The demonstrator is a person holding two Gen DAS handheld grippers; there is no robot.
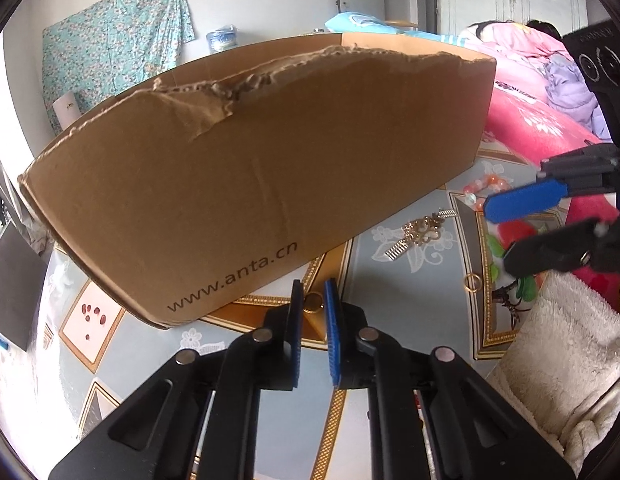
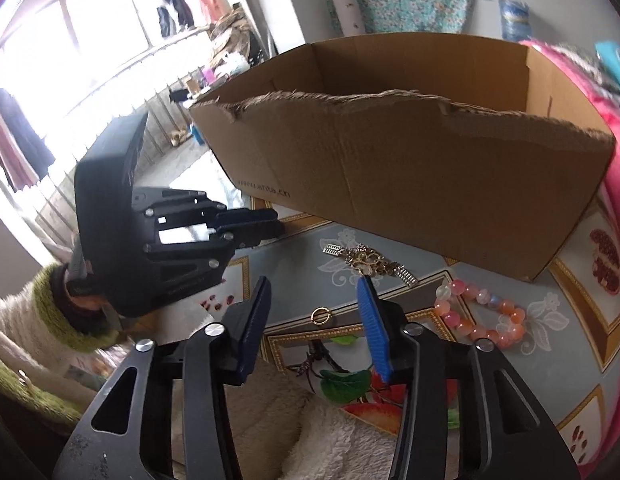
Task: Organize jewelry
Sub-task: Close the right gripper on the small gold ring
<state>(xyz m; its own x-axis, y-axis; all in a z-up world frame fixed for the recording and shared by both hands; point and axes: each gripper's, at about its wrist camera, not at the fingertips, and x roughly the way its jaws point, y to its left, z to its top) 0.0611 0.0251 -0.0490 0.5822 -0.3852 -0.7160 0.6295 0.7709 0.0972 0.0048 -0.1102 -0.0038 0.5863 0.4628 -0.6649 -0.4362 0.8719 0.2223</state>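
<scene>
My left gripper [image 1: 314,300] is shut on a small gold ring [image 1: 313,302], held just in front of the brown cardboard box [image 1: 250,184]. It also shows in the right wrist view [image 2: 266,228]. My right gripper [image 2: 314,312] is open and empty above the table; it shows in the left wrist view [image 1: 498,232]. A second gold ring [image 2: 320,315] lies between its fingers on the patterned cloth; it also shows in the left wrist view [image 1: 472,282]. A gold chain bracelet [image 2: 368,263] lies beyond it. A pink bead bracelet [image 2: 480,316] lies to the right.
The box [image 2: 410,172] is open-topped with torn upper edges. A white fluffy towel [image 1: 562,356] lies at the table's near edge. A pink blanket [image 1: 530,120] lies beside the box. The patterned tablecloth [image 2: 302,264] covers the table.
</scene>
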